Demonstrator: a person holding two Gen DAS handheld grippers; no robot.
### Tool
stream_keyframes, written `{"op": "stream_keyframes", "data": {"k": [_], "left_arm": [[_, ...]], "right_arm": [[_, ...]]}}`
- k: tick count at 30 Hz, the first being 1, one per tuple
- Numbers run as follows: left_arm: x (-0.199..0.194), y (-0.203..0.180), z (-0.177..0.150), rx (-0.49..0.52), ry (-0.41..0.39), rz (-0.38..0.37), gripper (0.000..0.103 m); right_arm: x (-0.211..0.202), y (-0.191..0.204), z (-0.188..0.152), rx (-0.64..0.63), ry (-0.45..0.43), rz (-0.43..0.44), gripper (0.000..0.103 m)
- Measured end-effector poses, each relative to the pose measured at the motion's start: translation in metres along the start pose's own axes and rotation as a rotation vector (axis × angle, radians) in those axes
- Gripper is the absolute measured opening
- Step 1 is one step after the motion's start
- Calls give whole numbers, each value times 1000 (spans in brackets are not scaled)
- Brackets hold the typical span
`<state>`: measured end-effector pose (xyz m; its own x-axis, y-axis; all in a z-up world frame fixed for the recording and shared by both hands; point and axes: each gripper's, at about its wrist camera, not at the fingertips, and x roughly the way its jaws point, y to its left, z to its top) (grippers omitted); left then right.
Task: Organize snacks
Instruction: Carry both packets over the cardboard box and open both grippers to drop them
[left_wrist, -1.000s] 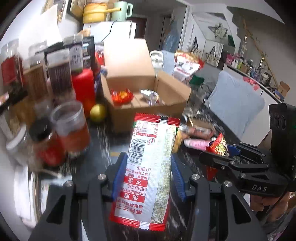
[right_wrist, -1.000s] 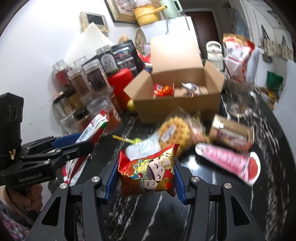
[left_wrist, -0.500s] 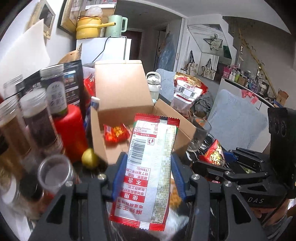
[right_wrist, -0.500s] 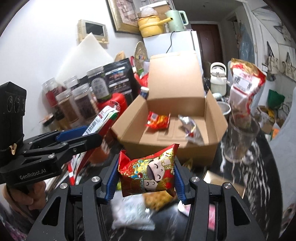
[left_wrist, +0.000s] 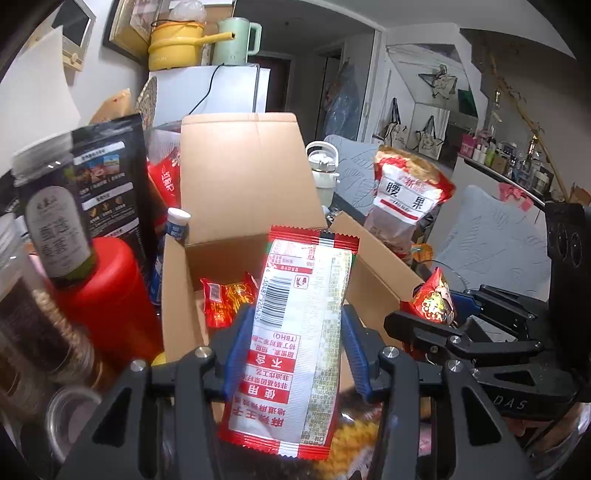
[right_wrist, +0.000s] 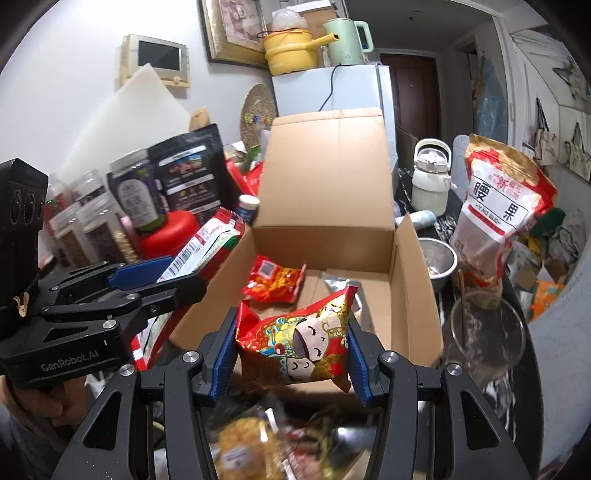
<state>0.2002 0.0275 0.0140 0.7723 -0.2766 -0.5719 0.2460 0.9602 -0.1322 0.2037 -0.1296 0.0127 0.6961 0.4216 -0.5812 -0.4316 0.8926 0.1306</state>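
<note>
My left gripper (left_wrist: 295, 354) is shut on a long white-and-red snack packet (left_wrist: 295, 332), held over the front left edge of the open cardboard box (left_wrist: 177, 295). My right gripper (right_wrist: 291, 354) is shut on a red-and-gold snack bag (right_wrist: 299, 347), held over the box's (right_wrist: 417, 288) front edge. Inside the box lie a red-orange snack packet (right_wrist: 275, 278) and a silver packet (right_wrist: 338, 286). The left gripper with its packet (right_wrist: 201, 247) shows at the left of the right wrist view. The right gripper with its bag (left_wrist: 432, 299) shows at the right of the left wrist view.
Jars and a red canister (left_wrist: 103, 295) crowd the box's left side, with a black pouch (left_wrist: 110, 184) behind. A large cashew bag (right_wrist: 498, 206), a glass (right_wrist: 484, 332) and a metal bowl (right_wrist: 439, 262) stand to its right. More snack packets (right_wrist: 243, 443) lie below the grippers.
Both grippers have risen and moved forward from above the table to the box's front edge, each still holding its snack. The box now looks larger and closer.
</note>
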Motion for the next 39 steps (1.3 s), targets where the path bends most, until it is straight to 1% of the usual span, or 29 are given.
{"op": "stream_keyframes", "data": {"k": [6, 10, 17, 18, 19, 23, 26, 27, 31, 34, 39], "left_arm": [[33, 7, 0, -1, 55, 21, 47], [52, 11, -4, -7, 96, 38, 47], [71, 14, -13, -22, 160, 54, 47], [73, 15, -14, -26, 167, 54, 47], [76, 15, -15, -23, 184, 56, 47], [84, 20, -16, -47, 230, 59, 47], [87, 16, -18, -34, 252, 53, 49], [89, 15, -18, -29, 260, 56, 52], [92, 13, -19, -42, 275, 49, 53], [92, 12, -19, -44, 282, 64, 53], [84, 12, -16, -45, 269, 93, 53]], "right_arm": [[29, -12, 4, -10, 32, -1, 51], [45, -18, 1, -13, 65, -5, 51], [62, -28, -8, 4, 109, -2, 53], [62, -28, -9, 5, 111, 0, 53], [63, -29, -10, 7, 115, -1, 55], [63, -30, -11, 9, 115, 2, 68], [60, -28, -11, -1, 109, -4, 69], [59, -27, -11, -7, 108, -12, 71], [56, -28, -11, -12, 104, -28, 71], [53, -29, -11, -6, 103, -32, 71], [46, -29, -8, -2, 91, -36, 71]]}}
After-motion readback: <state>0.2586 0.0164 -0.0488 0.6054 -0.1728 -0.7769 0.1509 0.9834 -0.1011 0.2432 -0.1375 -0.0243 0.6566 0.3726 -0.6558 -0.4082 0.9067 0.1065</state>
